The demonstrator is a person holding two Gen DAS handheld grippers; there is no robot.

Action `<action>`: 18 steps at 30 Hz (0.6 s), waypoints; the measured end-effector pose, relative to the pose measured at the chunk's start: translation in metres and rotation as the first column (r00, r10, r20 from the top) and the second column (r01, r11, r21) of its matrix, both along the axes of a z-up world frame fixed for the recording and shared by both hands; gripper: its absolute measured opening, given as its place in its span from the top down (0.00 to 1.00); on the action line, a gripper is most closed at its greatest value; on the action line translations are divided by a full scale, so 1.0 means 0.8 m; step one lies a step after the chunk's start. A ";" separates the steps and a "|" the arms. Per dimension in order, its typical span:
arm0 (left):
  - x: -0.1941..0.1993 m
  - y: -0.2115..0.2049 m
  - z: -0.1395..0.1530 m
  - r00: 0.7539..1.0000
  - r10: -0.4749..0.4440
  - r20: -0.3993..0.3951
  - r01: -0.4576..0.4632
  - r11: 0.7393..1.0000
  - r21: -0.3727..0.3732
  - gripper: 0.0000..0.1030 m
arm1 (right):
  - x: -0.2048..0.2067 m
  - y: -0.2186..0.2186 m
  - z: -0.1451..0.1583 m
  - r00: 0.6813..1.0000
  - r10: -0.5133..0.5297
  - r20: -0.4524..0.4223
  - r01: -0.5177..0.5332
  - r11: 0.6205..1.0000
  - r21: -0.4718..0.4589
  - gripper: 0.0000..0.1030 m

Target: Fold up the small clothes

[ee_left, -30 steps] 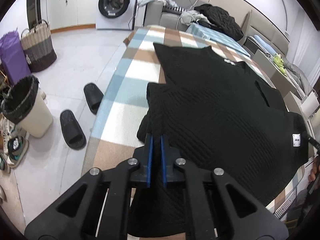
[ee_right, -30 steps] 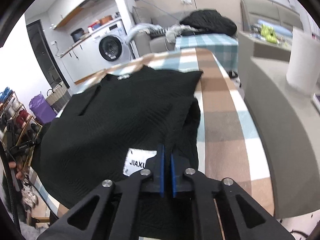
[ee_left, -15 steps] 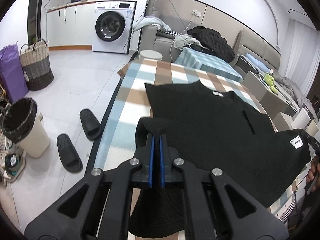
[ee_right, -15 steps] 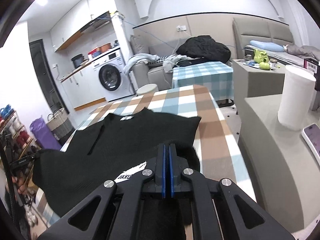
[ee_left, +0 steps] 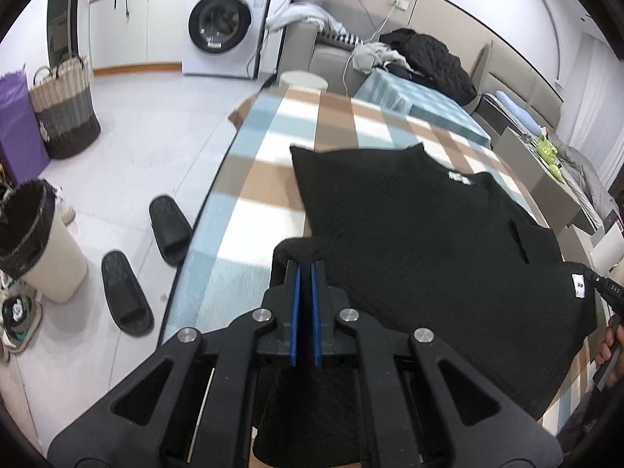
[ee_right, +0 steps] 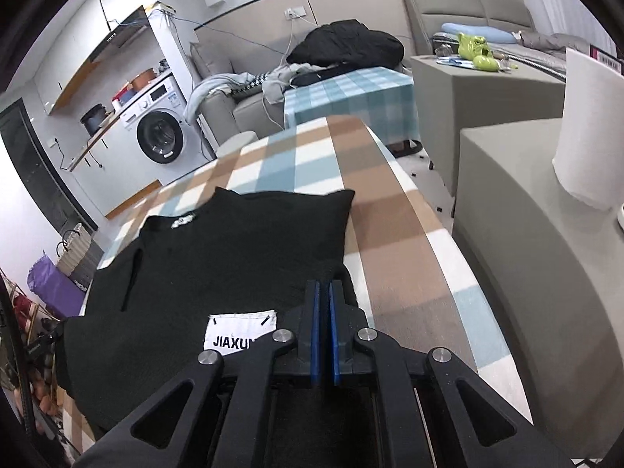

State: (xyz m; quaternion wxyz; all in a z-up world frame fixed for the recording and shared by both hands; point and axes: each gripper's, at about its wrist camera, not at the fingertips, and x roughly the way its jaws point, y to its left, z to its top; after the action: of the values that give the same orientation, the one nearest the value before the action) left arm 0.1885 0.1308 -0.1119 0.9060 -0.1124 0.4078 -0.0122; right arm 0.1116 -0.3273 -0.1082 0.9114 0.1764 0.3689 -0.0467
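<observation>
Right, the black knitted garment (ee_left: 421, 241) is lying spread over the checked cloth of the desk (ee_left: 273, 148), its far edge flat and its near edge lifted off the surface. A white label reading JIAXU (ee_right: 240, 331) is showing on the lifted part in the right wrist view, and a smaller white tag (ee_left: 458, 178) is sitting up at the neckline. The left gripper (ee_left: 303, 273) is pinching one near corner, jaws drawn narrow with black fabric bunching over the blue pads (ee_left: 293, 312). The right gripper (ee_right: 323, 292) is clamping the other near corner, its jaws just as tight on the knit. Both corners are hanging from the jaws, so the near part is draping back over the flat part. Beside the desk on the left, two black slippers (ee_left: 148, 269) are lying on the pale floor near a lined bin (ee_left: 31, 234). Further back, a washing machine (ee_left: 222, 27) is standing against the wall. On the right, a white roll (ee_right: 589, 128) is standing on a grey block.
</observation>
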 end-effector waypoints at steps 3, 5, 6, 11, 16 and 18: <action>-0.003 0.002 -0.010 1.000 0.003 -0.012 -0.003 1.000 -0.007 0.96 | -0.004 -0.007 -0.007 0.999 -0.001 -0.037 0.003 1.000 0.031 0.75; -0.007 0.001 -0.012 0.999 -0.004 -0.032 0.004 1.000 0.013 0.87 | -0.012 -0.013 -0.009 0.999 0.003 -0.042 0.001 0.997 0.083 0.54; -0.011 0.000 -0.013 0.999 -0.004 -0.046 0.006 1.000 0.029 0.81 | -0.019 -0.016 -0.010 0.999 0.007 -0.037 -0.003 0.993 0.114 0.43; -0.037 0.005 -0.013 0.999 0.008 -0.049 -0.006 1.000 0.026 0.60 | -0.055 -0.030 -0.017 1.000 0.016 -0.025 -0.010 0.978 0.210 0.35; -0.065 0.013 -0.010 0.999 0.035 -0.037 -0.035 0.999 -0.004 0.35 | -0.088 -0.035 -0.032 0.999 0.032 -0.023 -0.025 0.965 0.259 0.28; -0.074 0.017 -0.012 0.998 0.054 -0.038 -0.054 0.998 -0.018 0.31 | -0.094 -0.033 -0.040 0.999 0.041 -0.034 -0.031 0.965 0.261 0.28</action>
State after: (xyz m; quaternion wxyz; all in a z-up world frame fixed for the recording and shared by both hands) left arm 0.1293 0.1446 -0.1212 0.8970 -0.1322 0.4217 0.0105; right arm 0.0365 -0.3538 -0.1406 0.8736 0.2870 0.3926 0.0155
